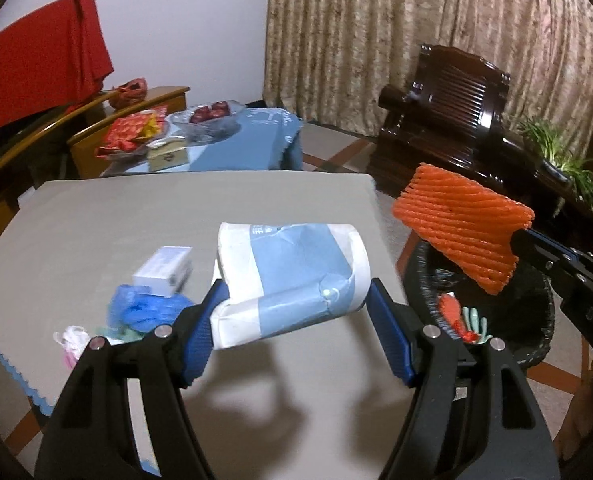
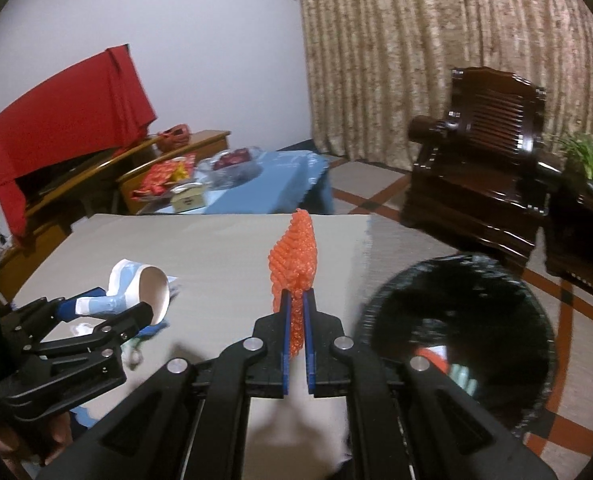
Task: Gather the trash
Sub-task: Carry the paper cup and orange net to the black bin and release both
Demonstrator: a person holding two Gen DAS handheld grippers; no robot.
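My left gripper (image 1: 296, 300) is shut on a crushed white and blue paper cup (image 1: 292, 276), held above the grey table (image 1: 96, 216); the same cup (image 2: 136, 288) shows at the left of the right wrist view. My right gripper (image 2: 296, 300) is shut on an orange foam net (image 2: 294, 264), which stands edge-on between the blue pads. In the left wrist view that orange net (image 1: 464, 232) hangs over the black-lined trash bin (image 1: 536, 320) beside the table's right edge. The bin (image 2: 456, 340) holds some orange and pale green scraps.
On the table lie a small white box (image 1: 164, 270), a blue plastic bag (image 1: 144, 308) and a white and pink wrapper (image 1: 72, 340). Behind stand a blue-clothed table (image 1: 248, 140) with a fruit bowl, a dark wooden armchair (image 2: 484, 152), a plant (image 1: 556, 152) and curtains.
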